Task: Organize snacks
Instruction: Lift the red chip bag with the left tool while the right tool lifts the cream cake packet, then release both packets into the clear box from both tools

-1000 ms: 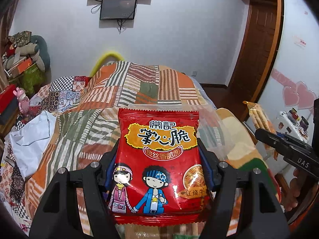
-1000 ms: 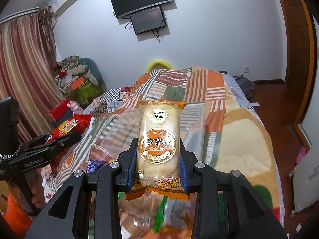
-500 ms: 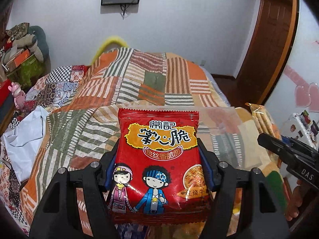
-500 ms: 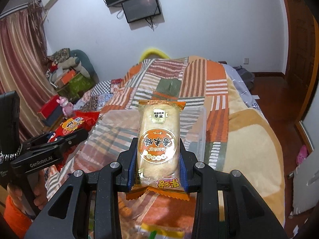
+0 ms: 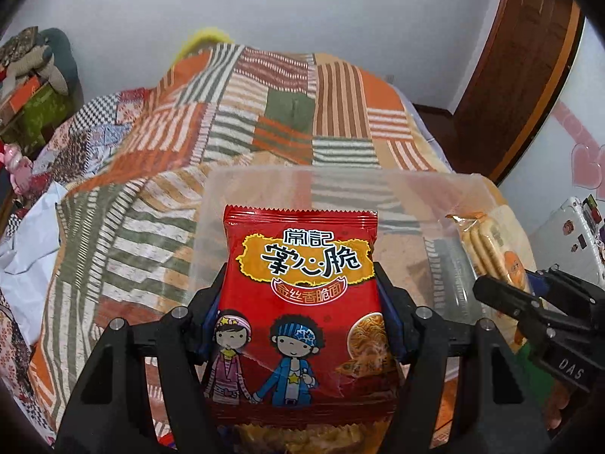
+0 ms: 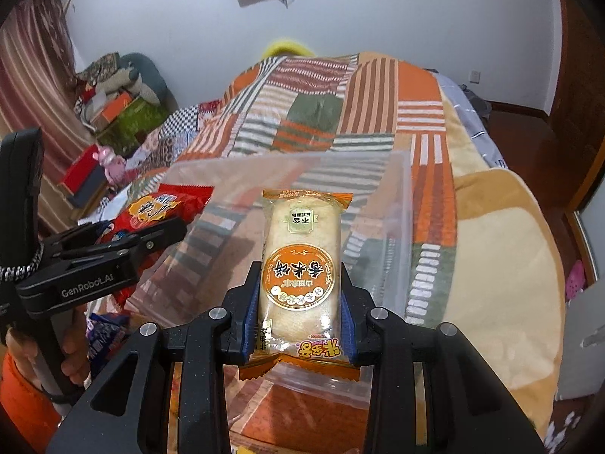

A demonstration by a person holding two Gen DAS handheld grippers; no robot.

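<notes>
My left gripper (image 5: 300, 314) is shut on a red noodle-snack packet (image 5: 300, 302) with two cartoon children on it, held upright over a clear plastic bin (image 5: 416, 185) on the bed. My right gripper (image 6: 300, 302) is shut on an orange rice-cracker packet (image 6: 302, 265), also held over the clear bin (image 6: 401, 204). The right gripper (image 5: 529, 302) and its cracker packet (image 5: 487, 246) show at the right of the left wrist view. The left gripper (image 6: 113, 249) and the red packet (image 6: 162, 204) show at the left of the right wrist view.
The bin rests on a bed with a striped patchwork blanket (image 5: 264, 113). More snack packets (image 6: 106, 329) lie below the grippers near the front. Boxes and soft toys (image 6: 121, 94) are piled at the far left. A wooden door (image 5: 522, 56) is at the right.
Both grippers have moved forward and tilted down towards the clear bin, which now fills more of both views. Each gripper still holds its packet.
</notes>
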